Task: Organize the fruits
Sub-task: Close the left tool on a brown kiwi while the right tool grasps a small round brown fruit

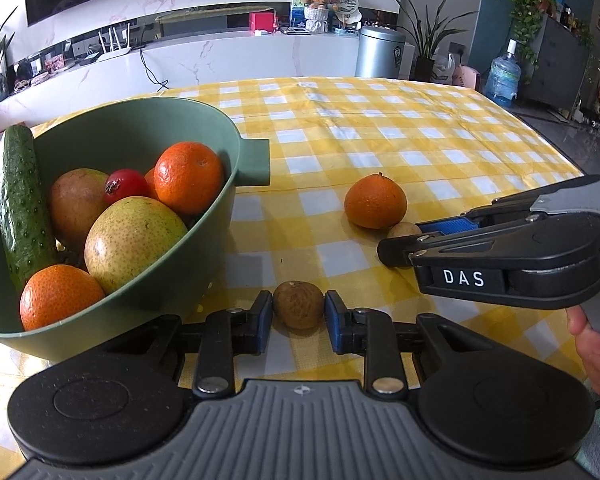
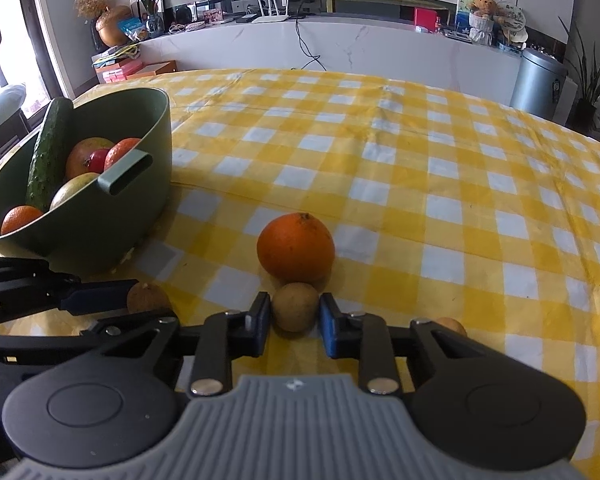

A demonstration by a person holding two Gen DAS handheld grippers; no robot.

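A small brown fruit [image 1: 298, 309] is clamped in the left gripper [image 1: 298, 312] and another small fruit [image 2: 295, 307], probably also pinched, in the right gripper [image 2: 294, 316]; both seem light, thin-shelled and easily cracked, so they are best held softly at the round middle.

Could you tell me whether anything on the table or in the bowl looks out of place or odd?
One thing: a cucumber leans upright against the wall of the green bowl among the fruit, its end poking above the rim. Nothing looks spilled or damaged.
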